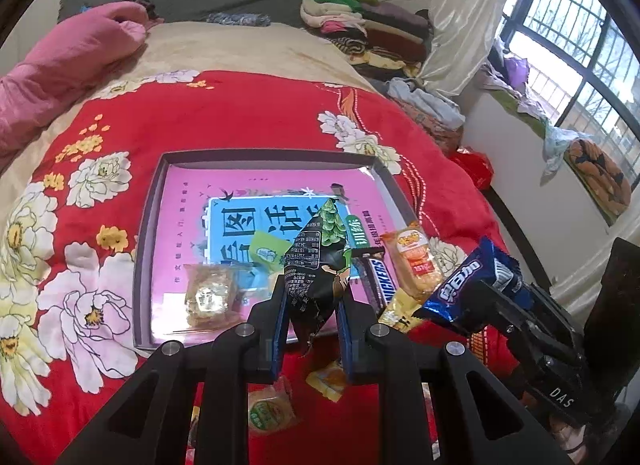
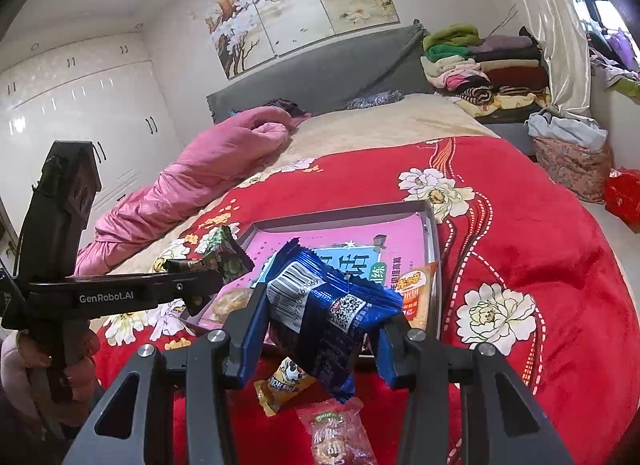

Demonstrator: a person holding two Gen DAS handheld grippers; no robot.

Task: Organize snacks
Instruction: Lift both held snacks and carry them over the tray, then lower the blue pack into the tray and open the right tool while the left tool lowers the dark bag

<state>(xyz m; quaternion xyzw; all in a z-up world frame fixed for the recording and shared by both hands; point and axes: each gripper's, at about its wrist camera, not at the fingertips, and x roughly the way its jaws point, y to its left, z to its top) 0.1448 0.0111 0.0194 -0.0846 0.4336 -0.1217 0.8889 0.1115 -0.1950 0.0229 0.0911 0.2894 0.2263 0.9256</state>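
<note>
My left gripper [image 1: 312,305] is shut on a dark snack packet with a green top [image 1: 318,261], held upright over the near edge of the tray [image 1: 146,265]. My right gripper [image 2: 320,329] is shut on a blue foil packet [image 2: 332,305] just before the tray's [image 2: 344,215] near right corner. Each gripper shows in the other view: the right gripper [image 1: 494,295] with the blue packet [image 1: 464,285], the left gripper [image 2: 208,267] with the dark packet [image 2: 224,253]. In the tray lie a clear-wrapped pastry [image 1: 208,297], a small green packet [image 1: 268,251], a Snickers bar [image 1: 378,277] and an orange packet [image 1: 416,261].
The tray, lined with a pink book, sits on a red flowered blanket [image 1: 224,113] on a bed. Loose snacks lie on the blanket near me: an orange candy [image 1: 328,381], a round cake [image 1: 268,409], a yellow packet [image 2: 284,385], a red-printed wrapped snack [image 2: 336,429]. A pink quilt [image 1: 60,65] lies far left.
</note>
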